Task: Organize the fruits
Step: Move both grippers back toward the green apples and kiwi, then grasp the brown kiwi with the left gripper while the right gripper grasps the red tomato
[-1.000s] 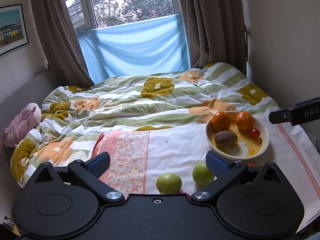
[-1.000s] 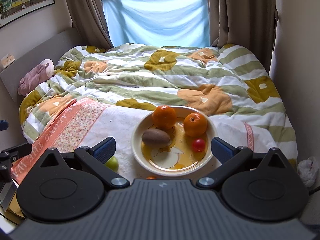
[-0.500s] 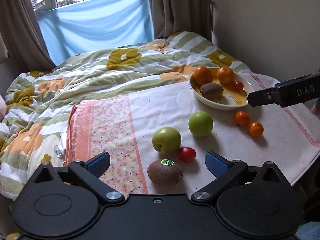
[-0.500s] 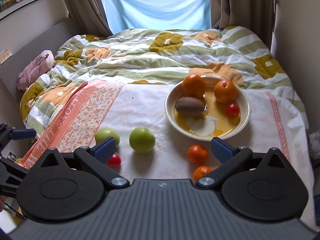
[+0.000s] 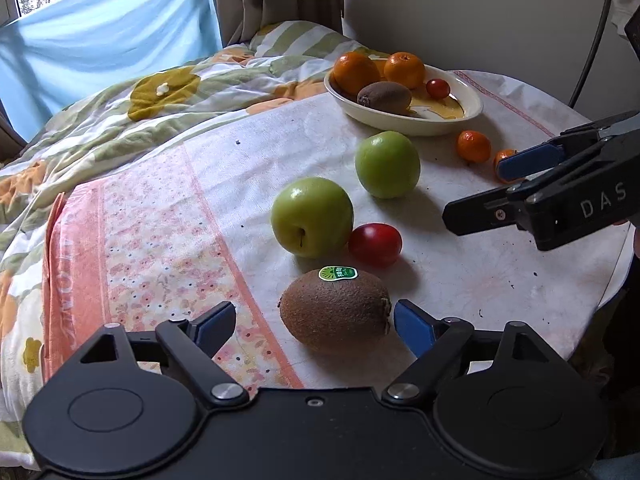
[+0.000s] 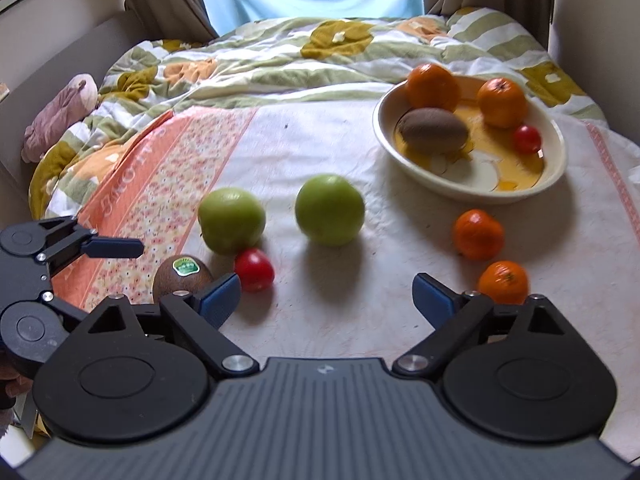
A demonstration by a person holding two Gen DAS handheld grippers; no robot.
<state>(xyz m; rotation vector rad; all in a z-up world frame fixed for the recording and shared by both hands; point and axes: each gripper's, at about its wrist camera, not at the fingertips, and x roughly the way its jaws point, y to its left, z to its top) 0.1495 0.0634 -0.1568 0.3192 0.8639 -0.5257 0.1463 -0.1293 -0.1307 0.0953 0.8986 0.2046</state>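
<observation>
Six loose: fruit near the bowl (image 6: pixel 558 168), awaiting it.
Left gripper (image 5: pixel 314 326): your fingers wide, straddling the kiwi (image 5: pixel 335 311) for pickup.
Right gripper (image 6: pixel 326 294): fingers wide, empty, free.

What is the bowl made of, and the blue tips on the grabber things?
The bowl looks like glazed ceramic, though it could be plastic: cream, smooth, with a thick rim and soft shine. The blue pads on the left hand-held gripper look like matte rubber or soft plastic; their arms are black hard plastic.
</observation>
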